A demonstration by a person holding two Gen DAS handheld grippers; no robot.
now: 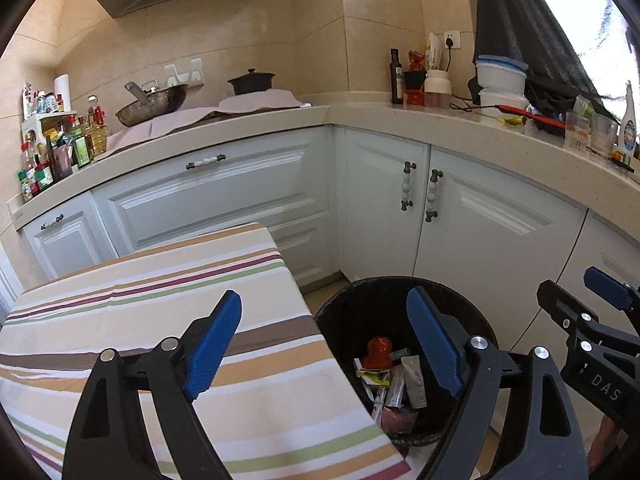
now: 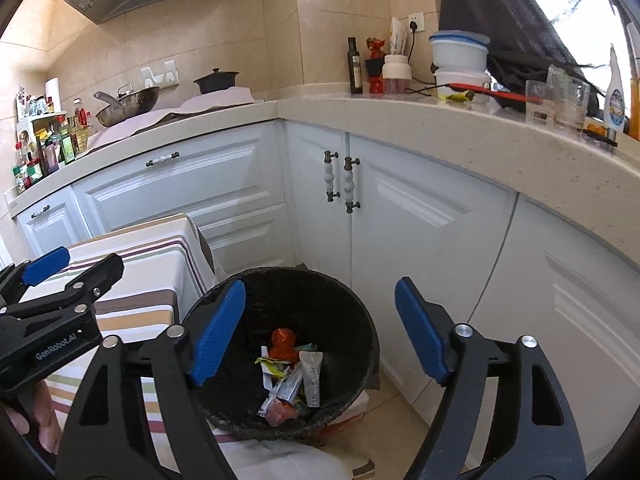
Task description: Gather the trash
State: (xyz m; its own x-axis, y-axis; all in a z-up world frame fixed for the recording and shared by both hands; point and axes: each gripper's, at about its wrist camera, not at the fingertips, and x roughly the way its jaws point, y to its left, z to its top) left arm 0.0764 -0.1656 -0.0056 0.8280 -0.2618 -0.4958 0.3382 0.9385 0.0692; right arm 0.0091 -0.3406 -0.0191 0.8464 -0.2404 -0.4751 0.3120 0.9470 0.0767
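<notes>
Black liner covers the inside of the bin point(image 2: 352, 320), which stands on the floor in the corner, just beside the table point(image 1: 168, 280) and in front of the white cabinets point(image 2: 420, 216). I see the trash point(image 2: 292, 376) at the bottom of it: a red-orange crumpled wrapper point(image 2: 283, 343), a white tube point(image 2: 312, 376), a yellow-green packet point(image 2: 269, 365), some white strips and one more reddish piece near the front wall. The pieces lie in one loose pile and they touch each other.

My right gripper point(image 2: 320, 332) hangs above the bin with the jaws wide apart, and nothing is between them. My left gripper point(image 1: 324, 344) is also wide open and empty; one finger point(image 1: 214, 344) is over the striped cloth of the table, the other over the bin's rim. The two grippers are side by side, near each other.

On the counter point(image 1: 360, 120) further back I see two white tubs point(image 1: 502, 80) stacked, the upper one with a blue-edged lid; what is in them I cannot tell. Clear cups point(image 2: 556, 100) stand near the right end. A wok point(image 1: 154, 104) and a black lidded pot point(image 1: 252, 80) sit on the stove side, and many bottles point(image 1: 60, 148) crowd the left end.
</notes>
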